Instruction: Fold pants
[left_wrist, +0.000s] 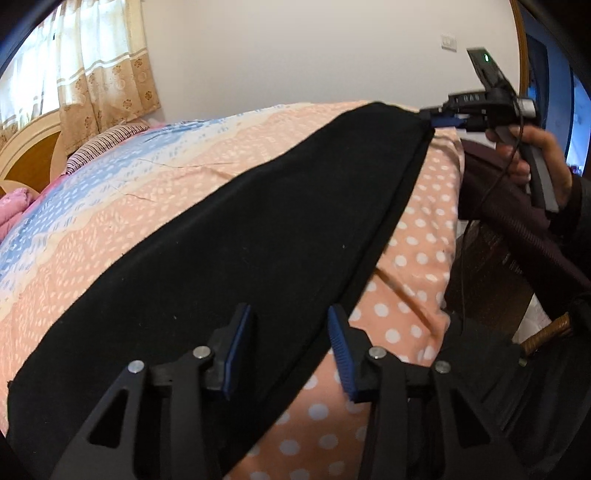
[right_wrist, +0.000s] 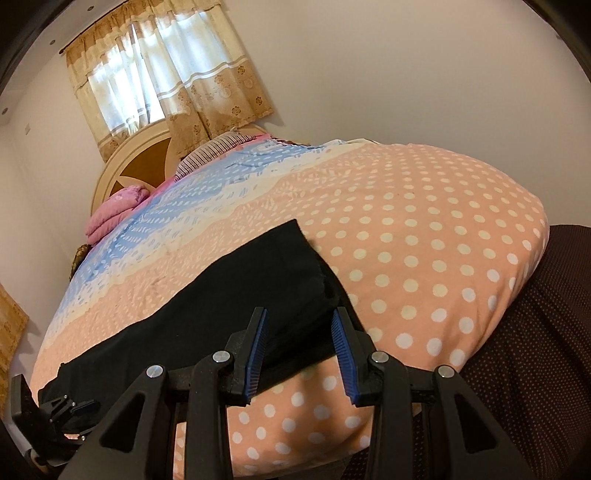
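Black pants (left_wrist: 236, 258) lie flat as a long strip along the near edge of the bed; they also show in the right wrist view (right_wrist: 243, 291). My left gripper (left_wrist: 290, 349) is open, its blue pads over one end of the pants near their front edge. My right gripper (right_wrist: 299, 350) is open at the other end, jaws on either side of the folded corner. The right gripper also shows in the left wrist view (left_wrist: 439, 120) at the far end of the pants. The left gripper shows in the right wrist view (right_wrist: 83, 408), low at the left.
The bed has a peach polka-dot and blue patterned cover (right_wrist: 424, 236). Pink bedding (right_wrist: 114, 210) and a striped pillow (right_wrist: 214, 147) lie by the wooden headboard (right_wrist: 144, 162). A curtained window (right_wrist: 159, 85) is behind. Dark dotted fabric (right_wrist: 535, 332) hangs at the right.
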